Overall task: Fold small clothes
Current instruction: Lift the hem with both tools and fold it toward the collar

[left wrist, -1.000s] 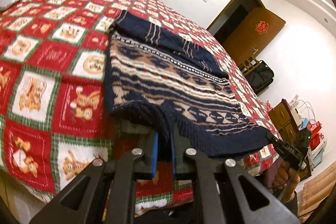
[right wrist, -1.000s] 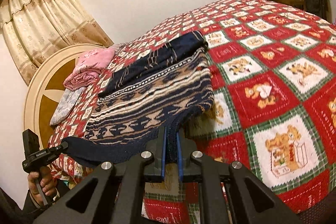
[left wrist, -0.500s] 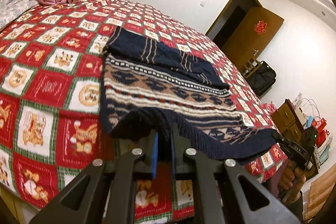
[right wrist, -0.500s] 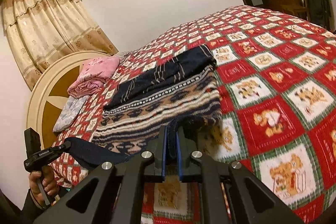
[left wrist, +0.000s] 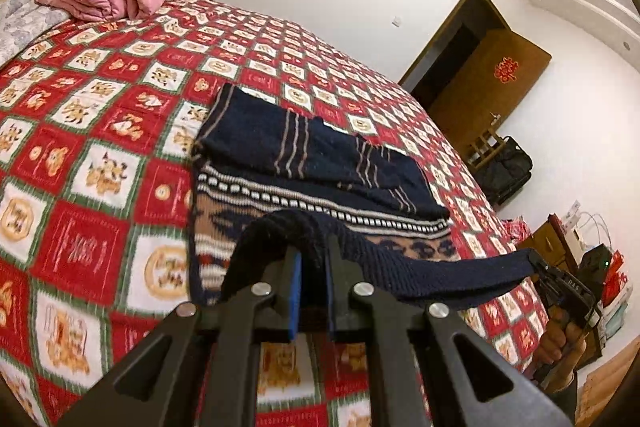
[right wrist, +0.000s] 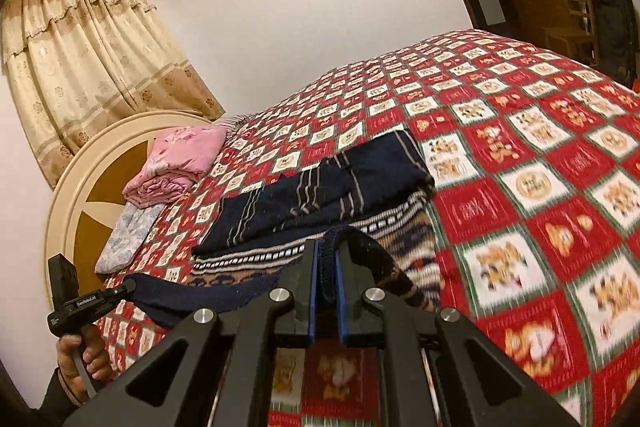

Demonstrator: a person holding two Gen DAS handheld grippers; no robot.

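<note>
A: Through the left wrist camera, what is the left gripper (left wrist: 312, 251) doing?
B: Clenching the ribbed hem of the dark navy patterned knit sweater (left wrist: 320, 167), lifting it above the red checked teddy-bear bedspread (left wrist: 100, 155).

A: And through the right wrist camera?
B: The right gripper (right wrist: 326, 259) is pinching the same hem; the sweater's far part is lying on the bedspread, near the folded pink quilt (right wrist: 176, 167).

We read white lettering, "GenRobot.AI", along the black body of the left gripper (right wrist: 128, 286), where the right wrist view shows it from the side. In the left wrist view, the right gripper (left wrist: 534, 264) carries small white letters that look like "DAS". A red paper ornament (left wrist: 505, 70), seemingly a double-happiness character, hangs on the brown door (left wrist: 480, 95).
</note>
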